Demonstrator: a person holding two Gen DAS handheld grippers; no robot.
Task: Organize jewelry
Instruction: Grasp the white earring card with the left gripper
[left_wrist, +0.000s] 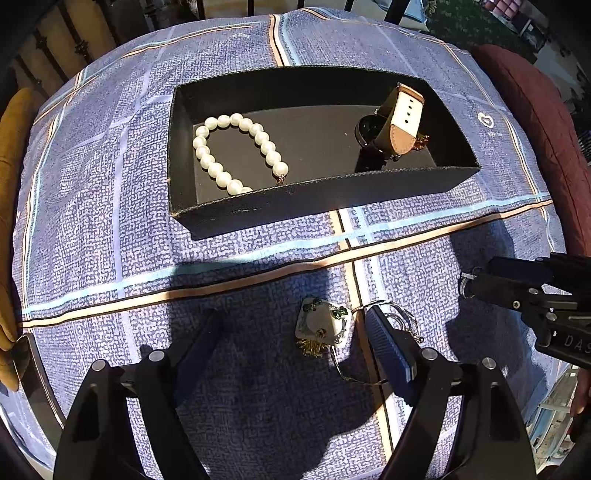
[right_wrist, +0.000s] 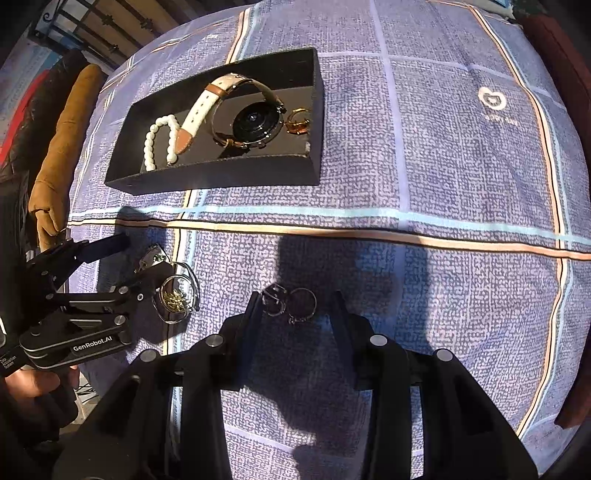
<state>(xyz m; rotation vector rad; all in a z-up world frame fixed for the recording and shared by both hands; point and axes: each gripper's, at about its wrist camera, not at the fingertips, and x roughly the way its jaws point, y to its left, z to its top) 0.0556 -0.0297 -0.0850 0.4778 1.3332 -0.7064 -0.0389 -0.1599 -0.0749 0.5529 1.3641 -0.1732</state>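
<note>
Black tray (left_wrist: 229, 218) holds pearls (left_wrist: 236, 151) and a watch (right_wrist: 255, 118). Both grippers, left (left_wrist: 295, 332) and right (right_wrist: 295, 306), gape empty; rings (right_wrist: 290, 301) lie shadowed.

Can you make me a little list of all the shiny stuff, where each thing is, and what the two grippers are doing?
surface: blue checked cloth
black tray: holds the pearl bracelet and the watch
gold piece: in the tray, beside the watch
earring card: on the cloth, outside the tray
wire bangles: on the cloth by the card
two rings: on the cloth
left gripper: open, fingers around the earring card
right gripper: open, fingers around the rings
still to put away: card, bangles, rings
</note>
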